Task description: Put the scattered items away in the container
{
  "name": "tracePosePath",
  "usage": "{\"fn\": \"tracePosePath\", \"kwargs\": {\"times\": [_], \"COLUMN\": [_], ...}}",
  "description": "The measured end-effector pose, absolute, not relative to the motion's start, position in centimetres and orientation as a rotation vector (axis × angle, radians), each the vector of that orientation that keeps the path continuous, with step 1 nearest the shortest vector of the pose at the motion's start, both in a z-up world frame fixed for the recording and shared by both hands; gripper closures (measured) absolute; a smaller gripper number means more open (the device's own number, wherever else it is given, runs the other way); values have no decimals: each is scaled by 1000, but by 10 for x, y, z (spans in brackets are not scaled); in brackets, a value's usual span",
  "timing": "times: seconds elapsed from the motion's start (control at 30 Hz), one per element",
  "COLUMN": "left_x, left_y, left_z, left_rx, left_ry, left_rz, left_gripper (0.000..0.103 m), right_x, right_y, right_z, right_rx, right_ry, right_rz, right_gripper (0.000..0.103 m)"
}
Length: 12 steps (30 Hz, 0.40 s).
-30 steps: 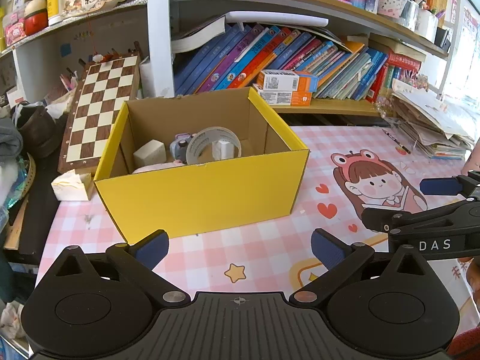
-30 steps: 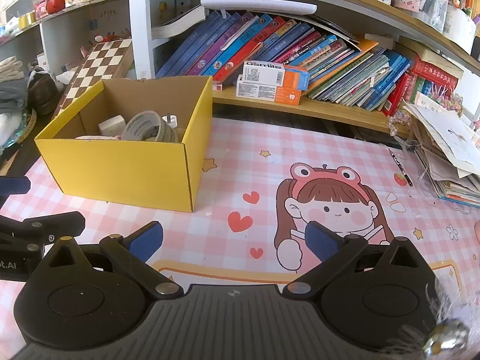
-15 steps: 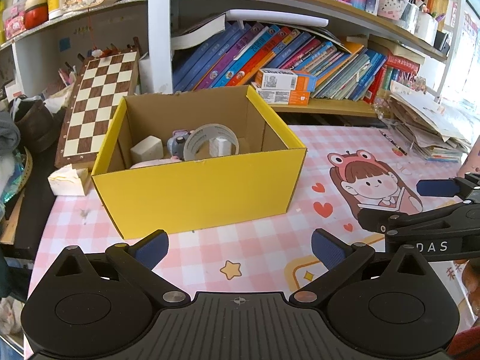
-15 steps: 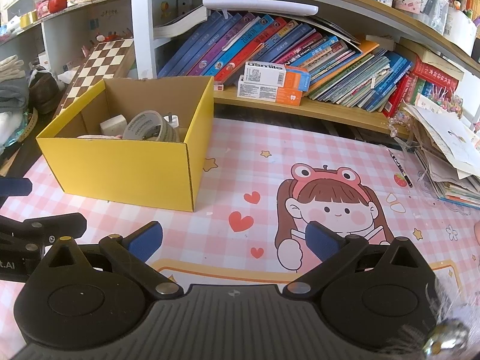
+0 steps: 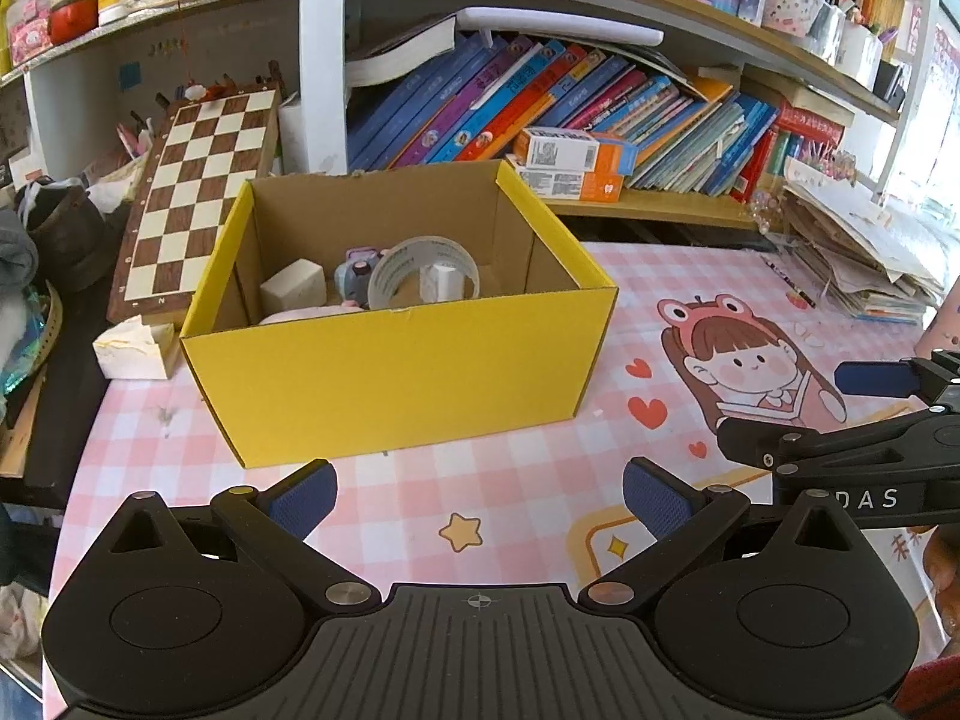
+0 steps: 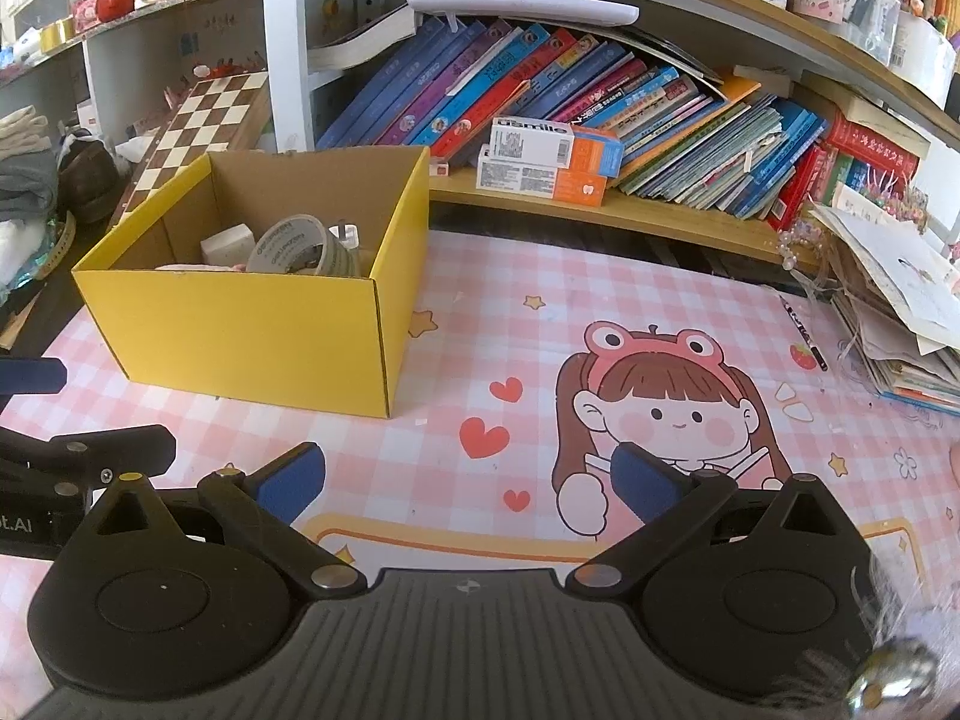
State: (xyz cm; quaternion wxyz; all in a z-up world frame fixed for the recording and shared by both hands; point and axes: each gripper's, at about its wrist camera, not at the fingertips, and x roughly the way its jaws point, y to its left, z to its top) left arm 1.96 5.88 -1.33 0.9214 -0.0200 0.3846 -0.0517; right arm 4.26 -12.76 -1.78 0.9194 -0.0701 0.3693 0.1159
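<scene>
A yellow cardboard box (image 5: 408,372) (image 6: 240,336) stands on the pink checked mat. Inside it lie a roll of clear tape (image 5: 423,270) (image 6: 300,246), a white block (image 5: 294,287) (image 6: 227,242), a small purple toy (image 5: 354,273) and a pale pink item (image 5: 312,315). My left gripper (image 5: 477,495) hovers in front of the box, open and holding nothing. My right gripper (image 6: 468,477) is open too, over the mat right of the box, nothing between its fingers. Each gripper shows at the edge of the other's view.
A bookshelf of slanted books (image 5: 540,102) and two toothpaste cartons (image 6: 549,162) run behind the mat. A chessboard (image 5: 192,192) leans at the back left, a white tissue pack (image 5: 135,348) beside it. Paper stacks (image 6: 900,300) and a pen (image 6: 804,333) lie at the right.
Both grippers have drawn back slightly from the box and stayed open. The box and its contents have not moved.
</scene>
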Motion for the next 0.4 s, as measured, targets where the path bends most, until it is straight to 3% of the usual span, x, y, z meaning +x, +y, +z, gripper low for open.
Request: {"fn": "tracePosePath", "kwargs": {"times": [0.4], "left_x": [20], "left_y": [61], "left_z": [-14], "left_rx": [-36], "left_ry": [790], "left_rz": [-81], "left_gripper": [0], "right_x": [44], "right_y": [-128], "right_z": [-19], "right_rx": [-143], "right_ry": [766], "right_rz": [237], "right_gripper": [0]}}
